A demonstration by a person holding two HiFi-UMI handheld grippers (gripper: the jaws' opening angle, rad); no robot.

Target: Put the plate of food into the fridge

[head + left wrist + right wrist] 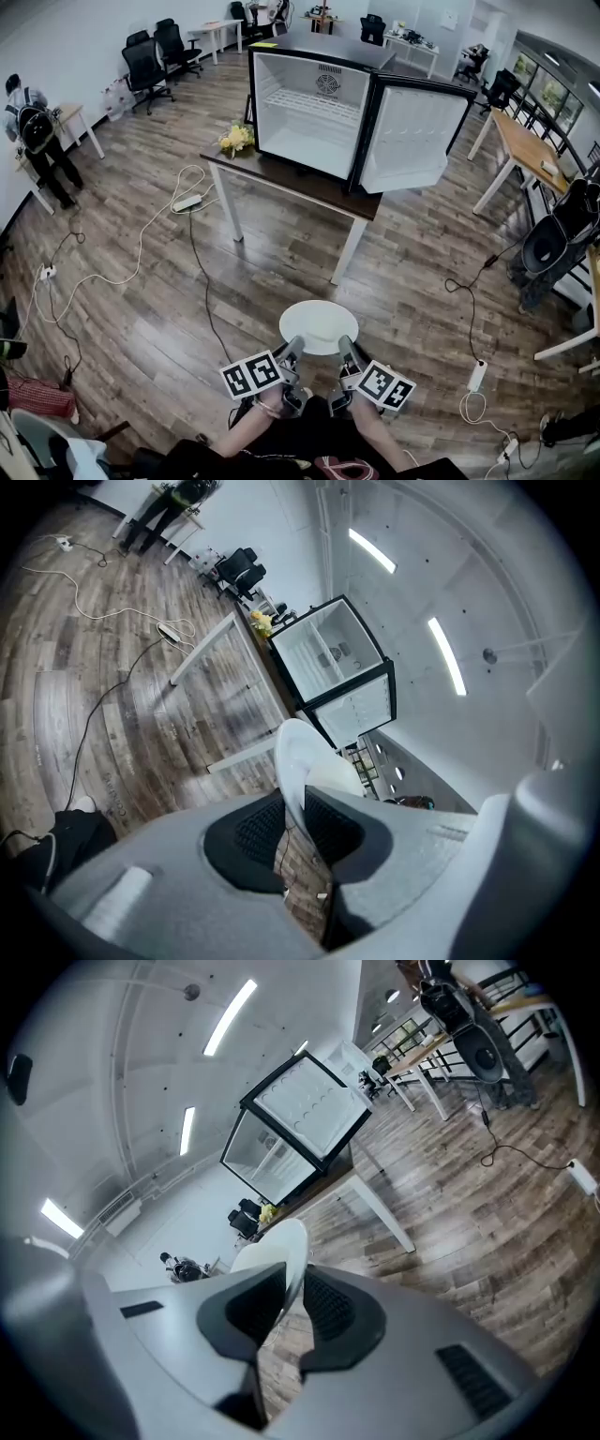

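I hold a white plate (319,323) level over the wooden floor, gripped at its near rim from both sides. My left gripper (292,349) is shut on the rim's left part, and my right gripper (345,349) on its right part. In the left gripper view the plate (295,761) stands edge-on between the black pads of the left gripper (292,827). The right gripper view shows the same rim (281,1246) pinched in the right gripper (292,1302). Whatever lies on the plate is pale and hard to make out. Ahead, the small fridge (319,103) stands on a table (291,183) with its door (412,136) swung open to the right.
Yellow flowers (236,139) sit on the table left of the fridge. Cables and a power strip (187,202) lie on the floor at left, another strip (476,375) at right. Office chairs (145,61) and desks line the walls. A person (33,131) stands far left.
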